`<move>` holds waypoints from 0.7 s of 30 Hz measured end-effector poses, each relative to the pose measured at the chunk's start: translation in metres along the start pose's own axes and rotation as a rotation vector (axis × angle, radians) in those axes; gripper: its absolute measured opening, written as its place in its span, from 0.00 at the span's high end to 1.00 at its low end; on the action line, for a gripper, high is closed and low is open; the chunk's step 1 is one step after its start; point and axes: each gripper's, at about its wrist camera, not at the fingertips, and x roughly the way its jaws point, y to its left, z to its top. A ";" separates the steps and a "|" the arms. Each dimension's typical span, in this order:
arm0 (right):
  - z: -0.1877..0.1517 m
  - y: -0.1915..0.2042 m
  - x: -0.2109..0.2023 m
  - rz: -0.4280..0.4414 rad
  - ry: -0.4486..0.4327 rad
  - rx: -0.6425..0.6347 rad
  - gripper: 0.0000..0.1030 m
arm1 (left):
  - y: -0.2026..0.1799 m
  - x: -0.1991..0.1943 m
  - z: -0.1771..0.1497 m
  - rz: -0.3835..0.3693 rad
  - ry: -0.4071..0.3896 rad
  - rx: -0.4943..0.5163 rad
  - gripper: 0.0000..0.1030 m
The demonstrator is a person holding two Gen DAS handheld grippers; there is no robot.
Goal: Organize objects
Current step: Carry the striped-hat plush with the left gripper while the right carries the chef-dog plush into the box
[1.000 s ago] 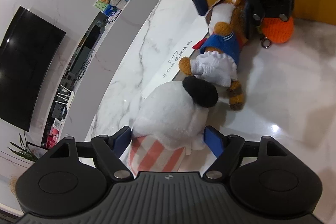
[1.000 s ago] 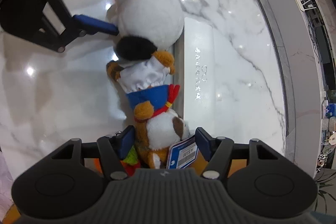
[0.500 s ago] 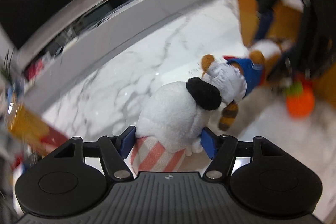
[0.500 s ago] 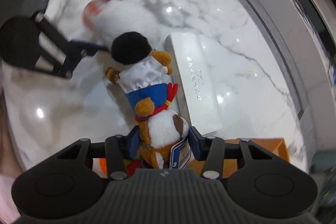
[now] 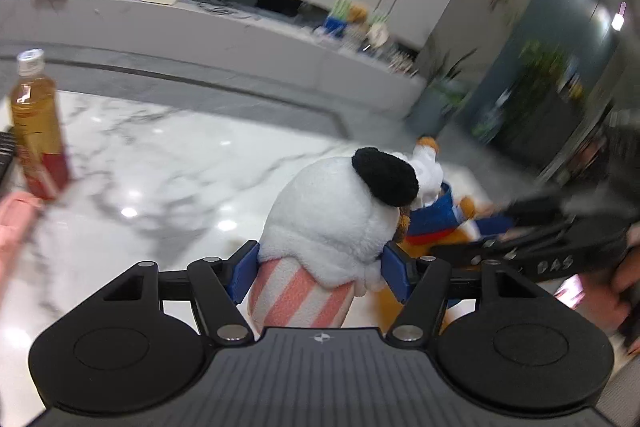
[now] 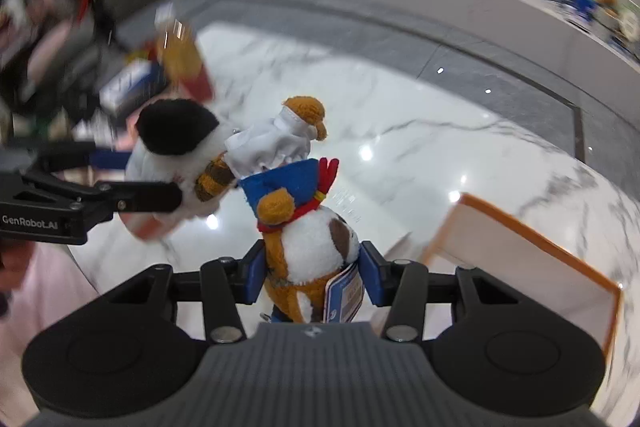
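- Plush toys are what I have in both claws, held up over the marble table (image 5: 152,163); I see its white, grey-veined top spreading from 9 to 12 o'clock in my left view.
- Orange-edged box (image 6: 532,247) sits on the table at 3 o'clock in my right view, open side showing a pale inside.
- My left gripper (image 5: 320,267) is clamped on the white plush (image 5: 332,211), blue pads pressing its sides where the white body meets the pink-striped base; its black tip points to 1 o'clock.
- My right gripper (image 6: 312,273) is squeezed around the brown-and-white dog plush (image 6: 308,227), which wears a blue top, white cap and red scarf, with a paper tag by the right pad.
- In my right view the two toys touch at 10 o'clock.
- Amber drink bottle (image 5: 36,123) stands upright at 9 o'clock in my left view, white cap on.
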 end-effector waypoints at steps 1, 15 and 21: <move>-0.003 -0.008 -0.015 0.004 -0.029 0.039 0.51 | -0.006 0.001 0.005 -0.028 -0.009 -0.016 0.27; -0.129 -0.093 -0.081 0.002 -0.225 0.626 0.51 | -0.102 0.098 -0.010 -0.205 0.169 -0.178 0.27; -0.149 -0.108 -0.052 -0.027 -0.193 0.719 0.51 | -0.123 0.131 -0.020 -0.089 0.201 -0.129 0.28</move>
